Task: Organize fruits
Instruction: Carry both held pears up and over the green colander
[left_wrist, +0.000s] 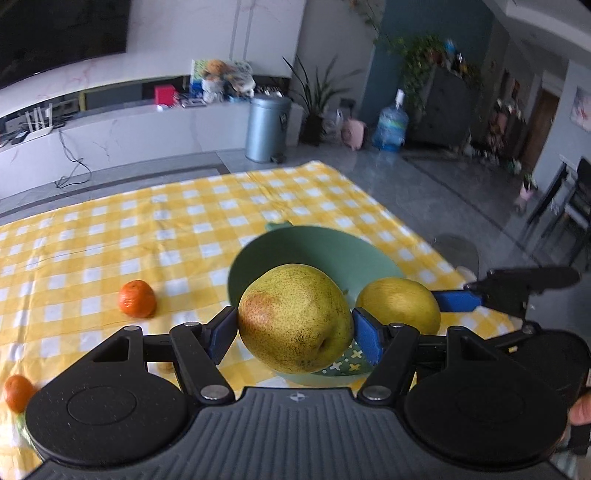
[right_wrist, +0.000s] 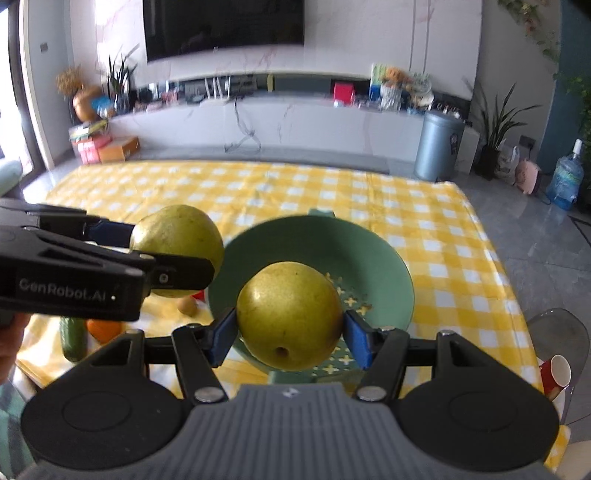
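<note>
Gripped pear (left_wrist: 293, 319), blossom end toward camera

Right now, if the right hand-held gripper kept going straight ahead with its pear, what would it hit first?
Most likely the green bowl: the right hand-held gripper points at its inside, the pear leading. Nothing shows between pear and bowl, though depth is hard to judge.

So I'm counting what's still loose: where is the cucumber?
The cucumber shows only in the right wrist view, low on the left, at the tablecloth's near edge beside an orange, under the left gripper.
</note>
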